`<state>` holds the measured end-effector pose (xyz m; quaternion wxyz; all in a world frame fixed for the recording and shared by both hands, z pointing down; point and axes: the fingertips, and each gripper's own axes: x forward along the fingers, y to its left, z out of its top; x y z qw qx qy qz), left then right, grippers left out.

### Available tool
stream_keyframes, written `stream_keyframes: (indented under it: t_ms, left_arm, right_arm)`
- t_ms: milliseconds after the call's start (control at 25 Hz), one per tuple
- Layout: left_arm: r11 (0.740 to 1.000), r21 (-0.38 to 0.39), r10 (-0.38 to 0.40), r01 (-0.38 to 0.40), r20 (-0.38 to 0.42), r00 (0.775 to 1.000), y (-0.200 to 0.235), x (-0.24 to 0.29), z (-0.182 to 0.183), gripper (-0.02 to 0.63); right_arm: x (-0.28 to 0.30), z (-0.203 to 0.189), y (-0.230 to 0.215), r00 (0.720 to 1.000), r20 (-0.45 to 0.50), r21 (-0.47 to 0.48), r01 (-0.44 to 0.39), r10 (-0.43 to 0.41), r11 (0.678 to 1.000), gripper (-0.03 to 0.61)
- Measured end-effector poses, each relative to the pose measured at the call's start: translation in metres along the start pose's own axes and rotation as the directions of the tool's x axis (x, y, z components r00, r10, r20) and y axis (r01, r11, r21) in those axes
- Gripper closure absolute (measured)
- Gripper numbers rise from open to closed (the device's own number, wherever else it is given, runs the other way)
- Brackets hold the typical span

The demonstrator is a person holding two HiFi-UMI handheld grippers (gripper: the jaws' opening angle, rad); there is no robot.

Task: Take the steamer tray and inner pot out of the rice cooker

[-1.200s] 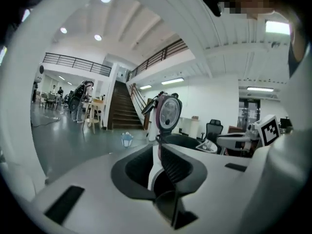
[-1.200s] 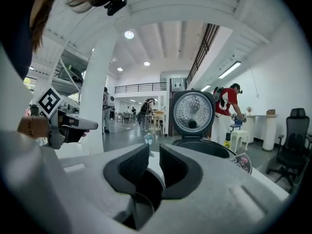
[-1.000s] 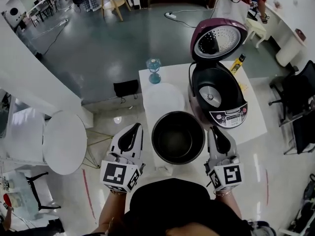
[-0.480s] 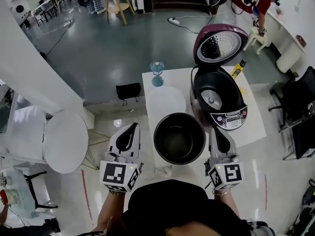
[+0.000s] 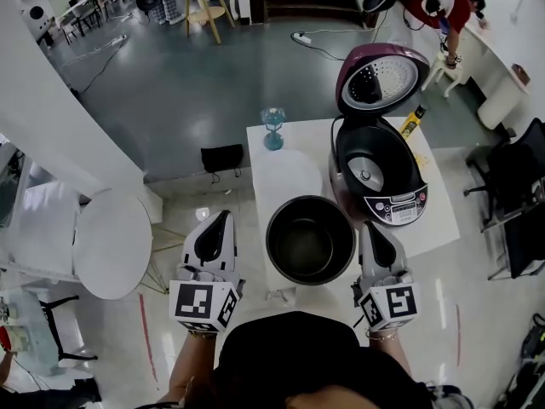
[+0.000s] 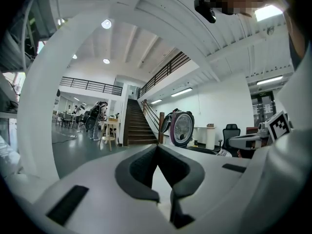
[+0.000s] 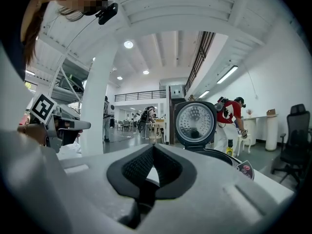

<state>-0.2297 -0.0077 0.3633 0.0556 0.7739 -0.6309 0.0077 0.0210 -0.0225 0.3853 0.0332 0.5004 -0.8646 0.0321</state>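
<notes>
Both our tools closed and empty, pot out on the table.
We hold the left tool (image 5: 219, 217) shut beside the table (image 5: 436, 221), and the right tool (image 5: 373, 228) shut just right of the pot (image 5: 310, 239). Beyond the pot lies the pale tray (image 5: 285, 173), beside the open cooker (image 5: 375, 175); farther off stands a glass (image 5: 272, 128).

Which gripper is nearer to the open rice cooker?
Right. The right gripper is just in front of the rice cooker; the left gripper lies beyond the inner pot.
</notes>
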Motion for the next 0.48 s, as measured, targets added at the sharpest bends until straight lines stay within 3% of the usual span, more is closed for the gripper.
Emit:
stream_keyframes:
  t_ms: [480]
  left_arm:
    - [1.0,0.003,0.026,-0.026,-0.018,1.0,0.0024,0.0012,-0.0098,0.611]
  right_arm:
    - [-0.0016,-0.0029,-0.0051,1.0,-0.001,-0.003,-0.001,0.001,1.0,0.574]
